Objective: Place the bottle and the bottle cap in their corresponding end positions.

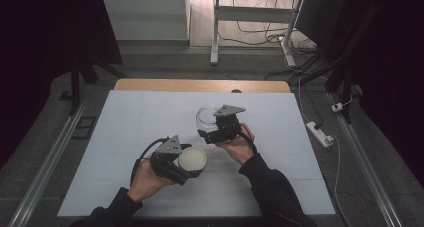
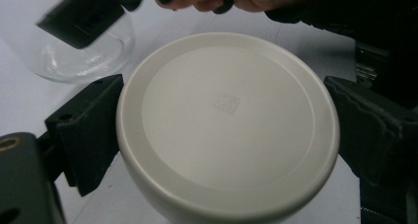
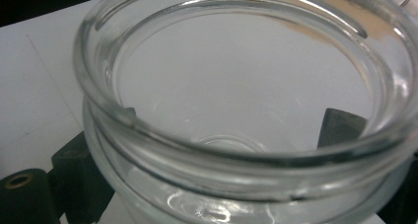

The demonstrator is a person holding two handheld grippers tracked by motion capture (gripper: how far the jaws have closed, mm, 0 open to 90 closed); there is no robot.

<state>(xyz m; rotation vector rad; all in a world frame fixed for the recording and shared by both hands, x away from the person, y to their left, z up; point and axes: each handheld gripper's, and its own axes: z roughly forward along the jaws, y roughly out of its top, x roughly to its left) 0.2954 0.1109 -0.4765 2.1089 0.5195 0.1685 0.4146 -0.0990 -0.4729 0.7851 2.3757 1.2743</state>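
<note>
A round white lid (image 2: 227, 125) sits between the two black jaws of my left gripper (image 1: 187, 164), which is shut on its rim; the lid (image 1: 192, 159) is near the table's middle front. A clear glass jar (image 3: 246, 110) with a wide open mouth stands between the jaws of my right gripper (image 1: 206, 132), which is shut on its body. The jar (image 1: 205, 117) is just beyond and right of the lid. In the left gripper view the jar (image 2: 84, 56) lies at the upper left, under the right gripper's jaw.
A white mat (image 1: 125, 127) covers the wooden table (image 1: 200, 85). Beyond the far edge are a desk frame (image 1: 216, 32) and loose cables on the floor. A power strip (image 1: 320, 133) lies off the table's right side.
</note>
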